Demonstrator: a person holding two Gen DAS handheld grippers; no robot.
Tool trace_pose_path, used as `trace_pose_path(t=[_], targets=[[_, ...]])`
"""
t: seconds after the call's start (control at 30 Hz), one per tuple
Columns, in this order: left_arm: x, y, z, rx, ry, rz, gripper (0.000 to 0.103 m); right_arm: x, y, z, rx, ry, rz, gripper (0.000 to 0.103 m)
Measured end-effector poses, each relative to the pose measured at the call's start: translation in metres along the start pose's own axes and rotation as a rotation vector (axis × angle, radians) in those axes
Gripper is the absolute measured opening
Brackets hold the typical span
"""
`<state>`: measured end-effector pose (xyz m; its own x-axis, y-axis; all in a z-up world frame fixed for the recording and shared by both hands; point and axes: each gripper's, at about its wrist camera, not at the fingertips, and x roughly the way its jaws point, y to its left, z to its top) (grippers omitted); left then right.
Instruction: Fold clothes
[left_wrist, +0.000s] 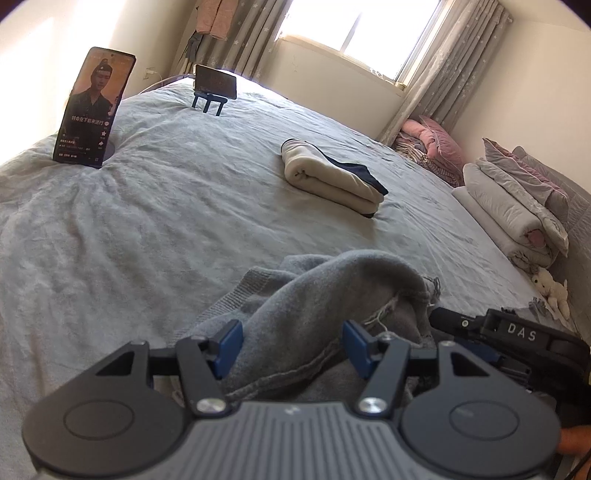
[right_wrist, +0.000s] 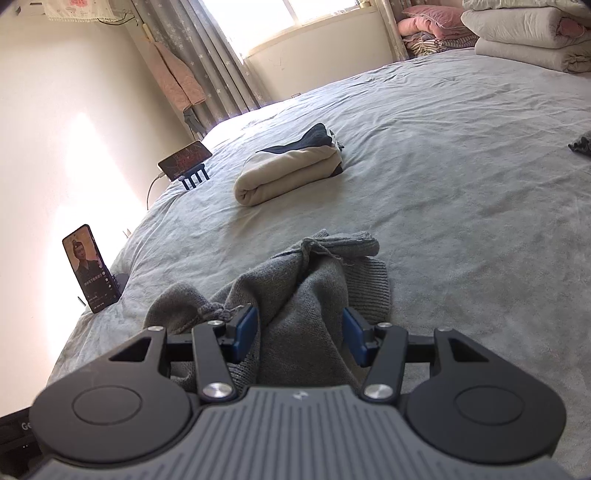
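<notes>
I have both grippers over the grey knit garment (left_wrist: 325, 295), bunched on the near part of the bed (left_wrist: 166, 221). My left gripper (left_wrist: 291, 345) stands about half open with a ridge of cloth between its pads, not pinched. My right gripper (right_wrist: 299, 334) is likewise half open, straddling a fold; I cannot tell whether it grips. The risk I see: closing now could catch several layers at once, or the loose thread, and drag the whole bundle. Farther off lies a folded cream garment (right_wrist: 288, 170). Two phones on stands, one at the left (left_wrist: 94, 107) and another (left_wrist: 215, 81) farther back, are well clear.
</notes>
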<state>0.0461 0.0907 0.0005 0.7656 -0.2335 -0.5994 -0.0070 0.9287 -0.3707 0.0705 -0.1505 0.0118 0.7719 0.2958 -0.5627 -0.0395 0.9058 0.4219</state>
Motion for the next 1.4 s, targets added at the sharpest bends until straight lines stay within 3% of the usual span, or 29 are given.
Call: trace_pose_path(t=[0.17,0.27,0.33,0.43,0.53,0.8,0.97,1.2,1.4], targets=[[0.013,-0.010,-0.002,0.026,0.005,0.040,0.058,0.012,0.010,0.001,-0.030,0.009,0.015,0.055],[0.018,-0.009,-0.004,0.025,0.024,0.038,0.049,0.023,0.011,-0.001,-0.055,0.022,-0.001,0.055],[0.020,-0.008,-0.005,0.034,0.039,0.034,0.036,0.032,0.010,-0.003,-0.069,0.036,-0.008,0.054],[0.020,-0.011,-0.008,0.059,0.044,0.041,0.020,0.041,0.007,-0.006,-0.082,0.054,-0.013,0.040],[0.015,-0.009,-0.011,0.047,0.026,0.049,0.011,0.040,0.004,-0.007,-0.061,0.054,-0.007,0.028],[-0.026,0.005,-0.014,0.026,-0.077,0.064,0.008,0.007,-0.002,-0.003,-0.008,-0.020,0.015,0.010],[-0.046,0.018,-0.017,0.050,-0.101,0.076,0.008,-0.013,-0.013,-0.001,0.012,-0.054,0.012,0.006],[-0.052,0.038,-0.029,0.100,-0.042,0.108,0.008,-0.036,-0.031,-0.003,-0.025,-0.061,-0.026,0.006],[-0.057,0.057,-0.039,0.118,0.023,0.108,0.008,-0.036,-0.040,-0.012,-0.093,-0.004,-0.060,0.007]])
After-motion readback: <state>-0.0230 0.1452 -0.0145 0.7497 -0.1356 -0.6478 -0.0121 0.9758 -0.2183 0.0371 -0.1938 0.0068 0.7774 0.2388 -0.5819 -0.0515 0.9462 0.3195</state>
